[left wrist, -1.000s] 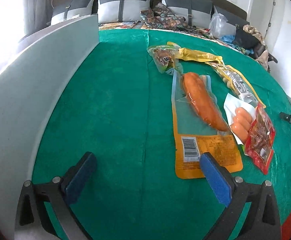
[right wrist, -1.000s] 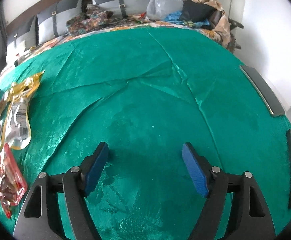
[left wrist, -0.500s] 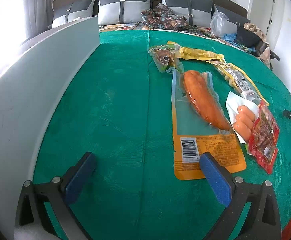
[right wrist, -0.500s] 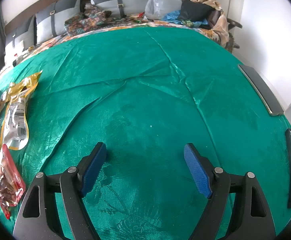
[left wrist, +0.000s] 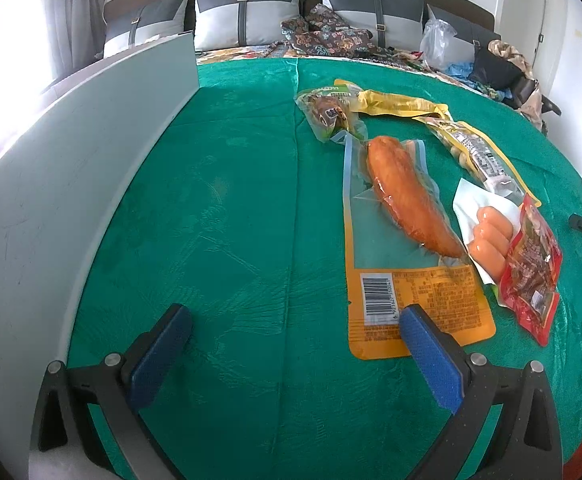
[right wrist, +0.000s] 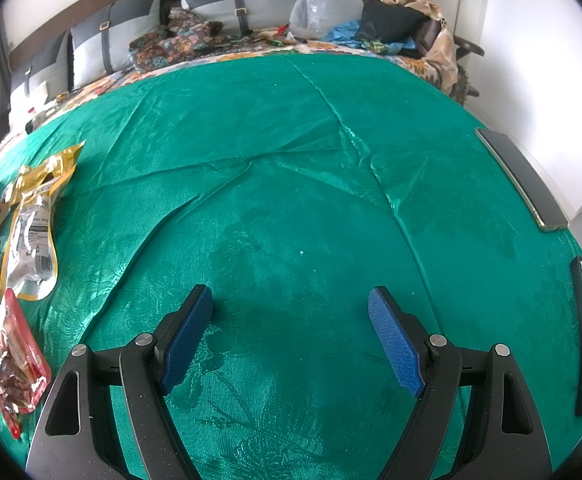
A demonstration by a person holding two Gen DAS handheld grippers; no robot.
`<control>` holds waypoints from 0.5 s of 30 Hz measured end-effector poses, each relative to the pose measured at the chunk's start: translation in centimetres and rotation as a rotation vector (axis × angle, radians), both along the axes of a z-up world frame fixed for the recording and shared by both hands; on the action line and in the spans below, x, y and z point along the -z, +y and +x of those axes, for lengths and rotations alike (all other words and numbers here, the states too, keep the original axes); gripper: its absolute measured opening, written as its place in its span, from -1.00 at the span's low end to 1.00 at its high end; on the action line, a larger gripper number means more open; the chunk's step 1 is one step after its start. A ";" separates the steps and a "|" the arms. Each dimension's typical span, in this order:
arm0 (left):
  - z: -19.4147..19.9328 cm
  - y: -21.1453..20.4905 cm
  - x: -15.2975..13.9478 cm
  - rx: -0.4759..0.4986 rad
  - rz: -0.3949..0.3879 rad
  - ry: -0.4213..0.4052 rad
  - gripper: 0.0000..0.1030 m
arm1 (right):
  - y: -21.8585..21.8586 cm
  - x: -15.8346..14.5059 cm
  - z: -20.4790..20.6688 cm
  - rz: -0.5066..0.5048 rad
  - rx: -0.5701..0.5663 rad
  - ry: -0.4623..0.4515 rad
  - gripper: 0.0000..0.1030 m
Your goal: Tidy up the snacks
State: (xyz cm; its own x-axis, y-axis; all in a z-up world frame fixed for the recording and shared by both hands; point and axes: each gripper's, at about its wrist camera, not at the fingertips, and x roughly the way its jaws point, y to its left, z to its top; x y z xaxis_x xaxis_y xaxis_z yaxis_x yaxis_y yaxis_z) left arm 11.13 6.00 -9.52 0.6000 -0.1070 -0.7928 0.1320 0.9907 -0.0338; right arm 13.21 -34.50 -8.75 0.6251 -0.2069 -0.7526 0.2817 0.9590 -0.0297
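Nearest, the left gripper (left wrist: 291, 328) hovers with its blue pads wide apart and empty; its right pad overlaps the barcode end of the orange sausage pack (left wrist: 407, 240). That pack's long axis runs away from the gripper, tilting slightly left. Beside it lie small sausages (left wrist: 489, 240) and a red pouch (left wrist: 531, 268); farther back, yellow packets (left wrist: 463, 140). The right gripper (right wrist: 291, 328), also spread and empty, hangs over bare green cloth (right wrist: 291, 160), with the snacks cut off at its left edge.
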 end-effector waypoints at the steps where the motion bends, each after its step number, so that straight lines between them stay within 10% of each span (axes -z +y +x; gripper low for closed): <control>1: 0.0 0.0 0.0 0.000 0.000 0.000 0.99 | 0.0 0.0 0.0 0.000 0.000 0.000 0.61; 15: -0.3 0.1 -0.1 0.051 -0.034 0.000 0.99 | -0.1 0.0 0.0 0.001 -0.001 0.000 0.61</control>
